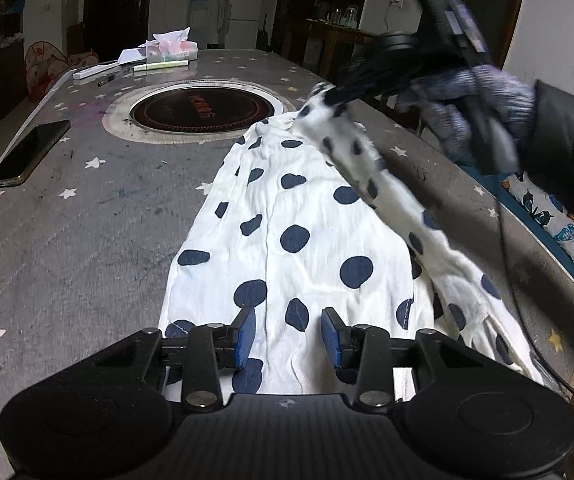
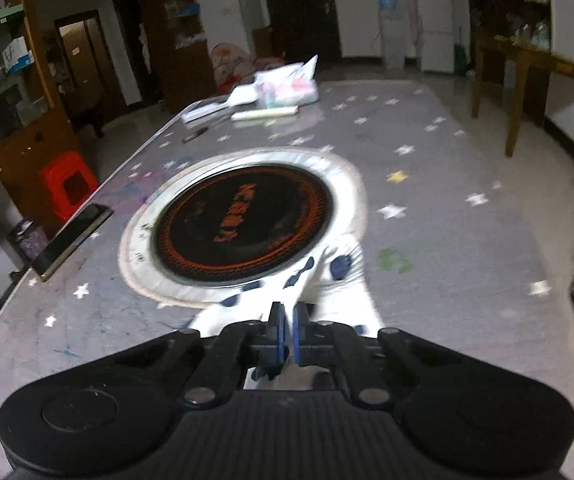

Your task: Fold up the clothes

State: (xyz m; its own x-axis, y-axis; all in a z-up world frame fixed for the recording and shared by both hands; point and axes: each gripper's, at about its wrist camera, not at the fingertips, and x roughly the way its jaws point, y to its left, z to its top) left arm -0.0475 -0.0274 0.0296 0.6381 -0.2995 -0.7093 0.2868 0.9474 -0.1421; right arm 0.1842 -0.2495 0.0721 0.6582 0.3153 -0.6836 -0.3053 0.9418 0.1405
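White garment with dark blue dots [image 1: 287, 216] lay lengthwise on the grey star-patterned bench [image 1: 87, 232], running from the bottom centre of the left wrist view up toward the round dark inset plate [image 1: 203, 110] at mid-frame. Left hand-held gripper [image 1: 289, 338] sat low at the bottom centre of that view, jaws apart, blue pads either side of a strip of the cloth; pads did not appear to press it. Right hand-held gripper [image 1: 329, 96] showed at upper right of the left wrist view, held by a gloved hand [image 1: 483, 100] with a dark sleeve behind. Its jaws were together, clamped on the far edge of the garment, and a band of cloth rose off the bench from lower right up to its tips. In the right wrist view the same gripper [image 2: 288, 320] sat at bottom centre, blue pads nearly touching with white cloth pinched between them, dotted fabric [image 2: 327, 276] bunched just beyond the tips, beside the lower right rim of the plate [image 2: 243, 224]. View blurred. Dark phone [image 1: 29, 154] lay near the left bench edge, well apart from the garment. Papers and a tissue pack [image 1: 171, 50] lay at the far end, upper left.
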